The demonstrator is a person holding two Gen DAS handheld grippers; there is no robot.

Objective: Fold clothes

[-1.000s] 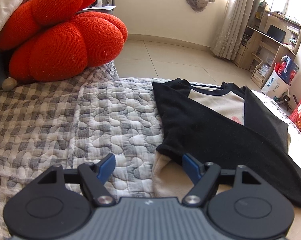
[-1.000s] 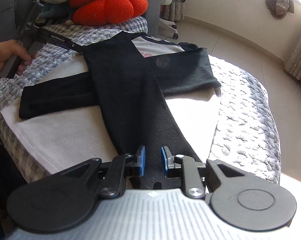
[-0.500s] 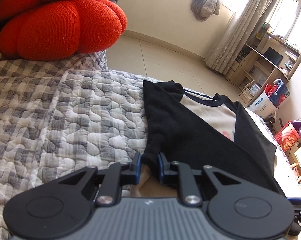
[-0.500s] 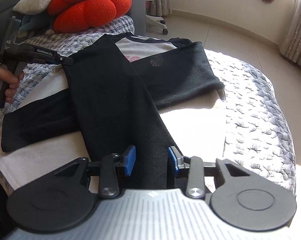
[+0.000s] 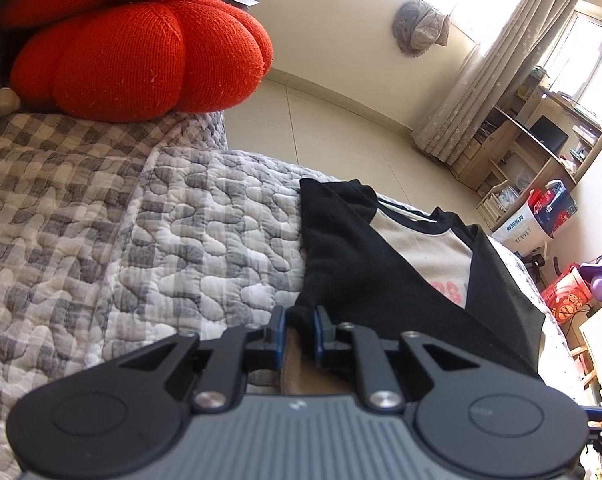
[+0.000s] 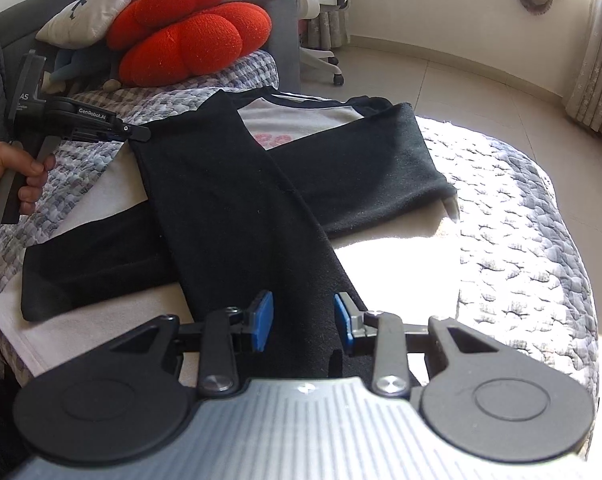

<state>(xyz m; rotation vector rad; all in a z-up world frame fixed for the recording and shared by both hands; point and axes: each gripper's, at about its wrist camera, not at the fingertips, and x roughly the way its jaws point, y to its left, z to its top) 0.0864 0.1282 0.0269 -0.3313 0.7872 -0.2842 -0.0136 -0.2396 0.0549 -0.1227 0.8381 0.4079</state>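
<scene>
A white shirt with black sleeves (image 6: pixel 237 208) lies flat on the quilted bed, both sleeves folded across its body in a cross. My left gripper (image 5: pixel 299 330) is shut on the shirt's black shoulder edge (image 5: pixel 301 312); it also shows in the right wrist view (image 6: pixel 135 134), held by a hand at the shirt's far left corner. My right gripper (image 6: pixel 303 324) is open, its blue pads on either side of the end of the upper sleeve near the shirt's hem.
A red knitted cushion (image 5: pixel 141 56) and a grey pillow (image 6: pixel 89 20) sit at the head of the grey quilt (image 5: pixel 101 240). An office chair (image 6: pixel 321 8) stands behind. The bed edge drops to a tiled floor (image 6: pixel 441 80) on the right.
My left gripper moved onto the shoulder edge and closed on it. My right gripper opened, letting go of the sleeve end.
</scene>
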